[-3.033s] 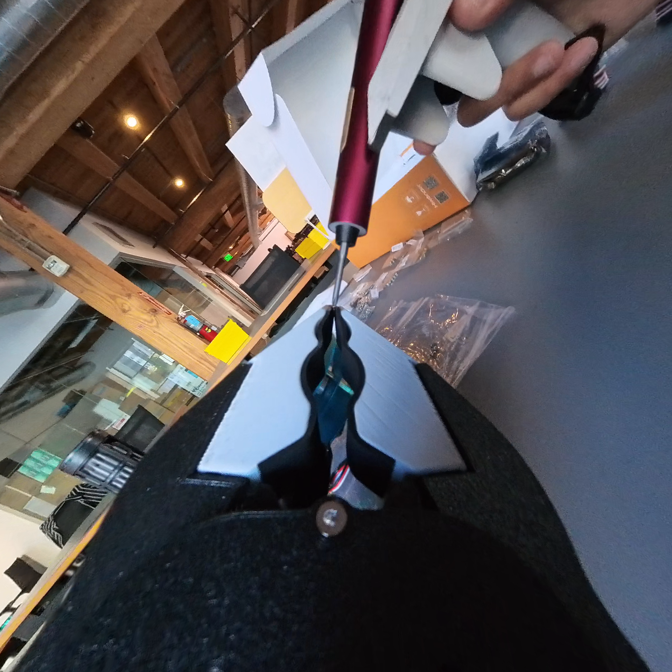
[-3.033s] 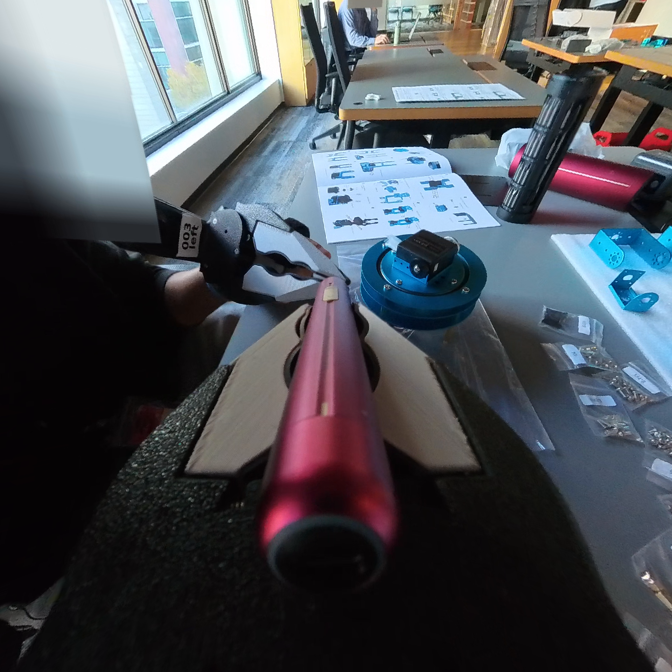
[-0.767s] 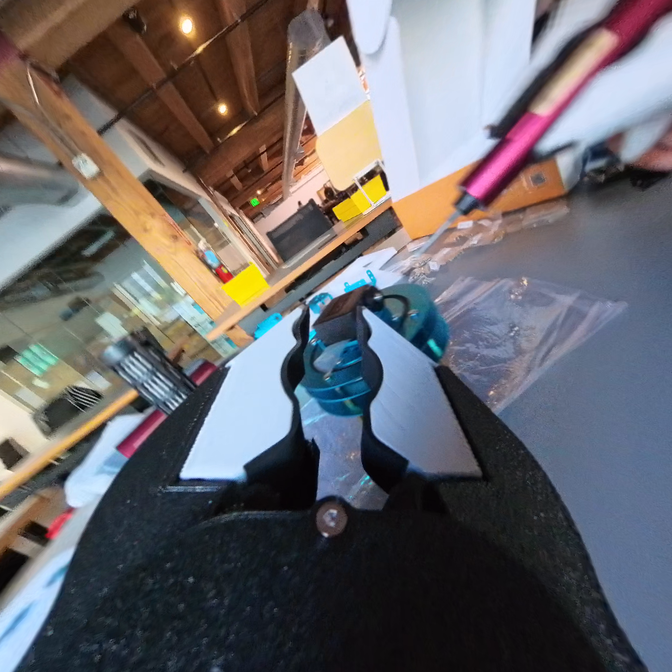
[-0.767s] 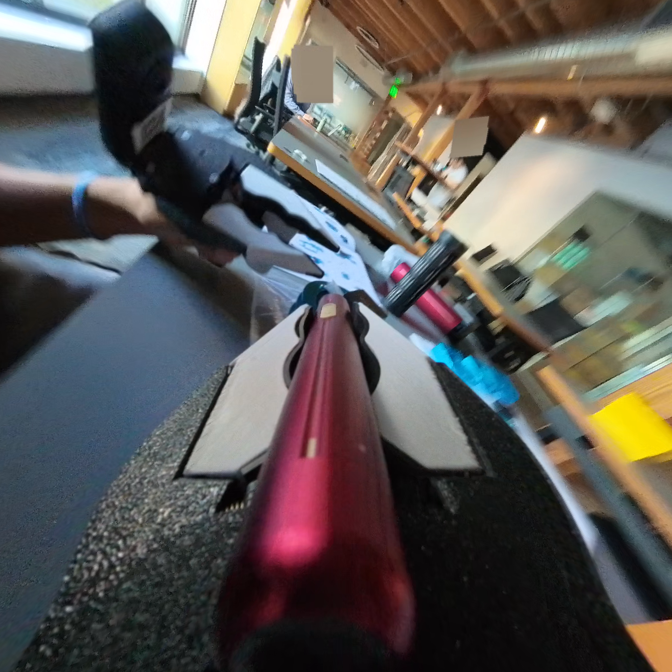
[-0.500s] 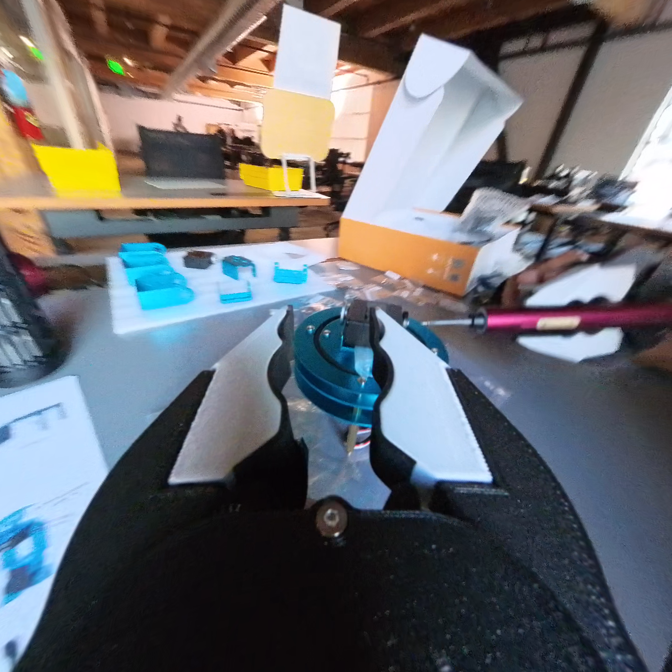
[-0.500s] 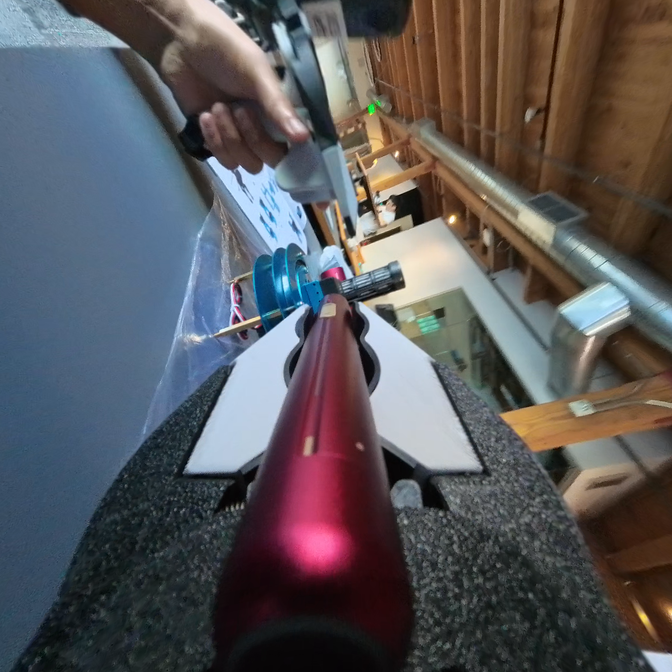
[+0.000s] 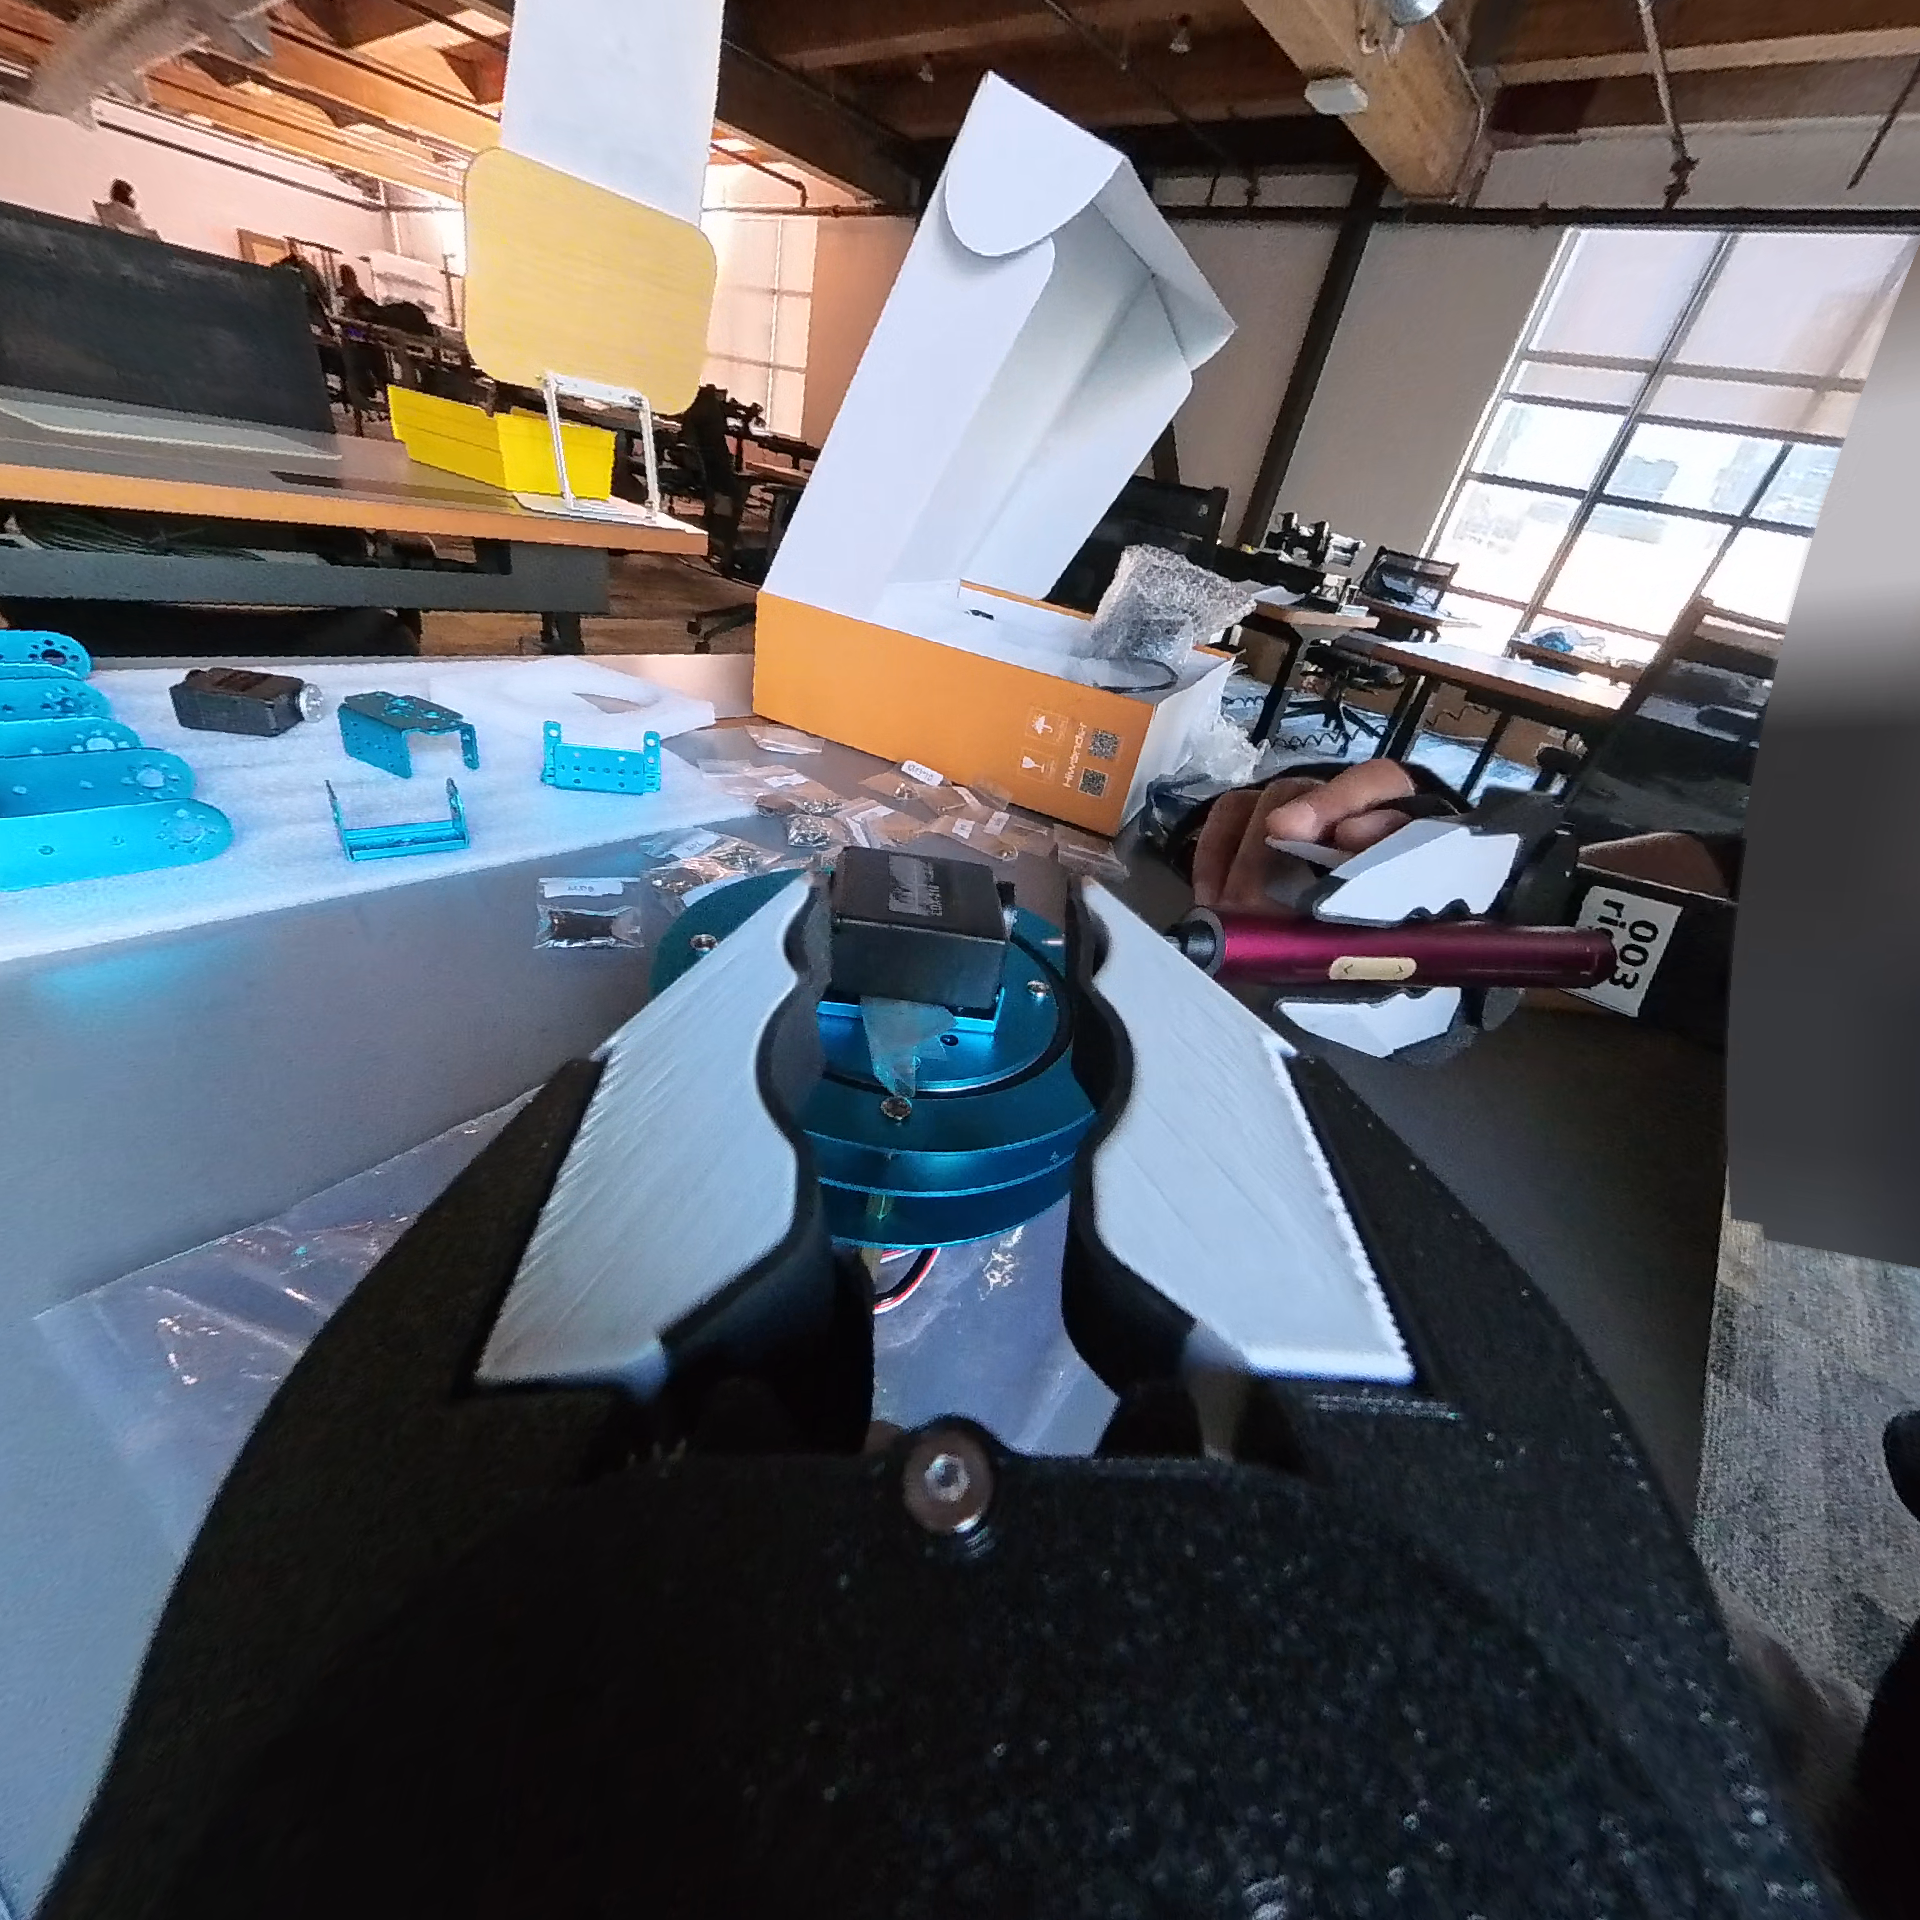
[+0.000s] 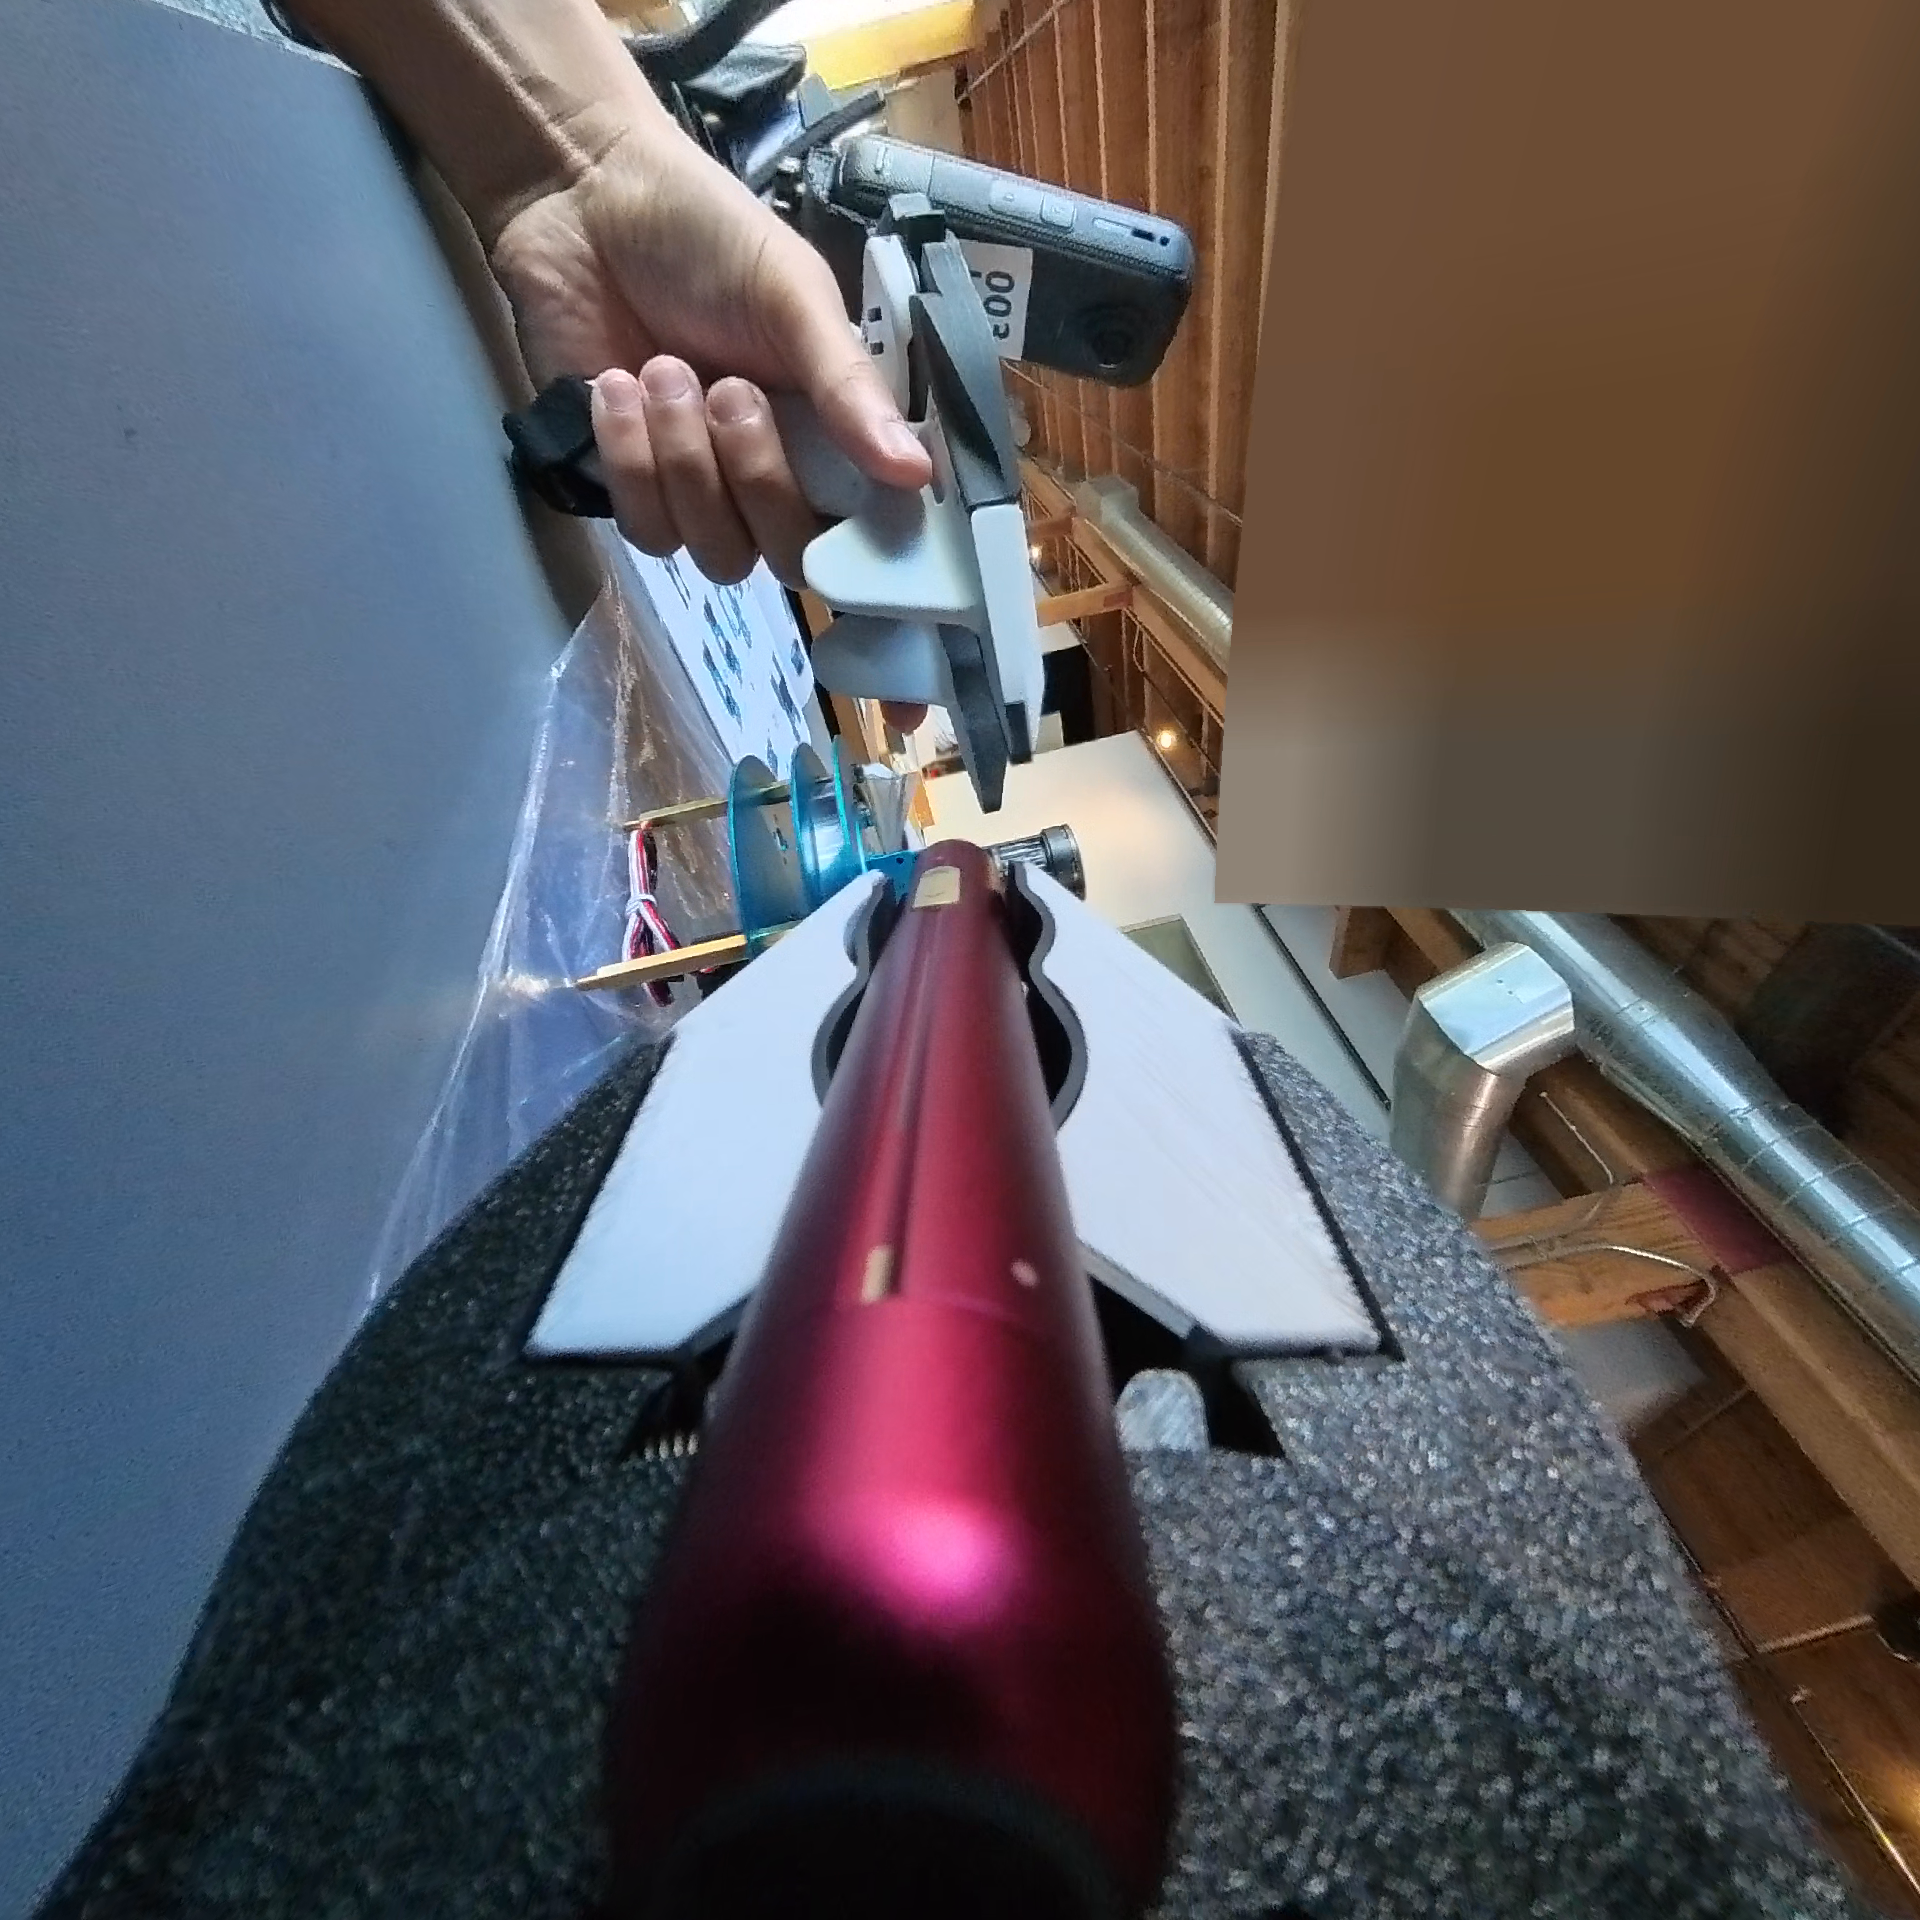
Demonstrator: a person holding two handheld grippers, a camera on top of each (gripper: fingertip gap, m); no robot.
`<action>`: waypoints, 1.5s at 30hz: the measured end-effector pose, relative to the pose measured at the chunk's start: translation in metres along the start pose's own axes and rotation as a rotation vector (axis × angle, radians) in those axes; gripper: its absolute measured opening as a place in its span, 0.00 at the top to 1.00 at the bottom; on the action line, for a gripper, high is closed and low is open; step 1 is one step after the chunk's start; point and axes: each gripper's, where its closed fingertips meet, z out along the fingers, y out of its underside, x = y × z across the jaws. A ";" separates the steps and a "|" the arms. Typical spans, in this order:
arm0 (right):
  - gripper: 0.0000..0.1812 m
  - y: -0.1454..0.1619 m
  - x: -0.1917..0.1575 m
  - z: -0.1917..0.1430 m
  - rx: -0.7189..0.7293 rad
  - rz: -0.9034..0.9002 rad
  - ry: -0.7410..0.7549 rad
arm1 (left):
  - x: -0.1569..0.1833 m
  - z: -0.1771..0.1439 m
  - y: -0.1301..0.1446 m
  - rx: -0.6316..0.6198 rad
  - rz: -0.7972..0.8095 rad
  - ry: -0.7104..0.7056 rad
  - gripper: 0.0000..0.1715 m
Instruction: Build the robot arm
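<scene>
A black servo [image 7: 920, 925] sits on top of a round blue base [image 7: 935, 1132] on the grey table [image 7: 260, 1039]. My left gripper [image 7: 940, 904] is open, with one finger on each side of the servo, and it does not clamp the servo. In the right wrist view the left gripper [image 8: 977, 665] hangs over the blue base [image 8: 774, 842], held by a hand [image 8: 707, 343]. My right gripper [image 8: 940, 883] is shut on a red electric screwdriver [image 8: 925, 1299]. In the left wrist view that screwdriver [image 7: 1392, 951] lies level, with its tip just right of the servo.
An open orange-and-white box [image 7: 935, 707] stands behind the base. A white foam sheet [image 7: 499, 821] at left carries blue brackets [image 7: 395, 769]. Small bags of screws [image 7: 831, 821] lie between them. A clear plastic bag [image 7: 208, 1330] lies under the base. Carpet floor [image 7: 1808, 1455] shows past the table's right edge.
The left gripper has swung from the screwdriver tip to the blue base and its jaws have opened wider around the servo. The right gripper has rolled sideways, and the screwdriver now lies level beside the servo.
</scene>
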 end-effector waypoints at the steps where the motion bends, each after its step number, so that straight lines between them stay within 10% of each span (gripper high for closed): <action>1: 0.88 0.000 0.000 0.000 -0.003 0.002 -0.003 | -0.001 0.000 0.000 0.003 -0.001 -0.006 0.74; 45: 0.88 0.002 -0.014 0.011 -0.039 0.015 -0.053 | -0.010 0.010 0.010 -0.064 0.025 -0.056 0.73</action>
